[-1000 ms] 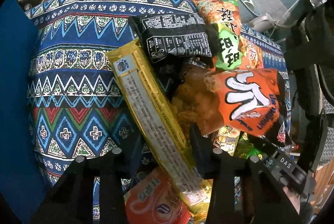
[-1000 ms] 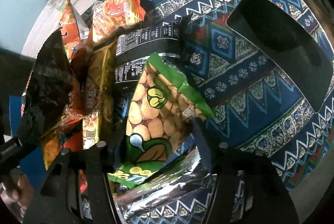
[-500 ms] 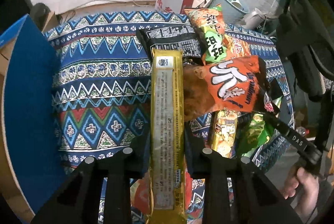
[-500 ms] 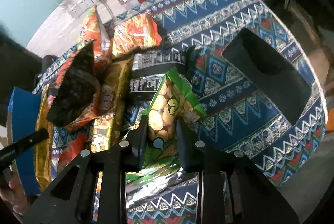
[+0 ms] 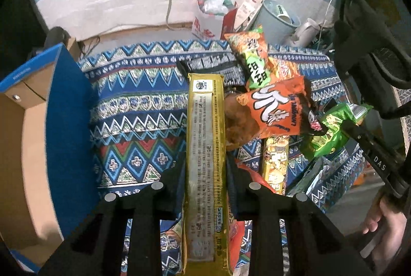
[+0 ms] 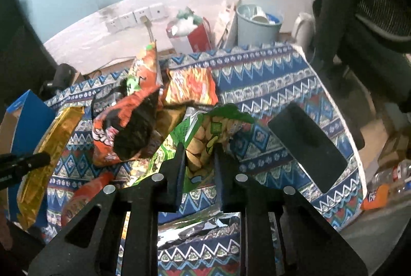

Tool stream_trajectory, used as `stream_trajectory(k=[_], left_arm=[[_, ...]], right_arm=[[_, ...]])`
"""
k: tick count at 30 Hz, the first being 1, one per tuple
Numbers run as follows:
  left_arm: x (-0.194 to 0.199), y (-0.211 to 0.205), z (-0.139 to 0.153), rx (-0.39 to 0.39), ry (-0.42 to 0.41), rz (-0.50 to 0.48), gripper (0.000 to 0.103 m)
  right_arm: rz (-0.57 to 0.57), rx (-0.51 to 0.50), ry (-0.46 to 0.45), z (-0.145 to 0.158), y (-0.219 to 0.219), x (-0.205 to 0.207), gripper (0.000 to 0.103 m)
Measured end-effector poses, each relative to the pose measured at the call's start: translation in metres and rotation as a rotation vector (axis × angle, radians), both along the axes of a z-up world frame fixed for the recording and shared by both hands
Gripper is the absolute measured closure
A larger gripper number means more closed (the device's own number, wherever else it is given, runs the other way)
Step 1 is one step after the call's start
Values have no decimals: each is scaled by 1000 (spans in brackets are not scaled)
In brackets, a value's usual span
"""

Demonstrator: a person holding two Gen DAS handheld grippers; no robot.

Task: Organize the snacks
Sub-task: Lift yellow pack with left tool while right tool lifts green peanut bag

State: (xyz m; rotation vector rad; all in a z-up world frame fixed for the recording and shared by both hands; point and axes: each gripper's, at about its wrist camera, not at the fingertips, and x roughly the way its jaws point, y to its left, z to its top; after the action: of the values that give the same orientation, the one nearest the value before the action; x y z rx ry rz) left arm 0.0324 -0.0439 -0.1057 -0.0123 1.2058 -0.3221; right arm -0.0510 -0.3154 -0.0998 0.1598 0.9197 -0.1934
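The left gripper (image 5: 205, 173) is clamped on the gold pack (image 5: 205, 147) and the right gripper (image 6: 197, 163) on the green bag (image 6: 205, 137), both raised above the pile, probably for sorting into the blue box (image 5: 38, 121).

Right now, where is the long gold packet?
The long gold packet is clamped in the left gripper, between the blue box and the orange bag.

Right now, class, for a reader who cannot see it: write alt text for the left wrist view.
The left gripper is shut on a long gold snack packet, held above a patterned blue tablecloth. To its right lies a heap of orange and green snack bags; an open blue cardboard box stands at the left.
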Motion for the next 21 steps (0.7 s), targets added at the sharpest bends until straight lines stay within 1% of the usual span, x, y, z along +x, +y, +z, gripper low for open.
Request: stream_trajectory(k=[7,13,17,21], left_arm=[[-5,5,28,1,-92,7,75],[-9,15,46,-4,-150,15,75],[-14,22,60,4,-200,19,75],[-21,30,72,6,-246,22,75]], right_arm=[[27,-65,-60,22,11,-4,84],[53,-113,-122,47,25,-7,84],[87,-117,-171,67,39,-10,84],[131,-154,-211,81,58,-10,85]])
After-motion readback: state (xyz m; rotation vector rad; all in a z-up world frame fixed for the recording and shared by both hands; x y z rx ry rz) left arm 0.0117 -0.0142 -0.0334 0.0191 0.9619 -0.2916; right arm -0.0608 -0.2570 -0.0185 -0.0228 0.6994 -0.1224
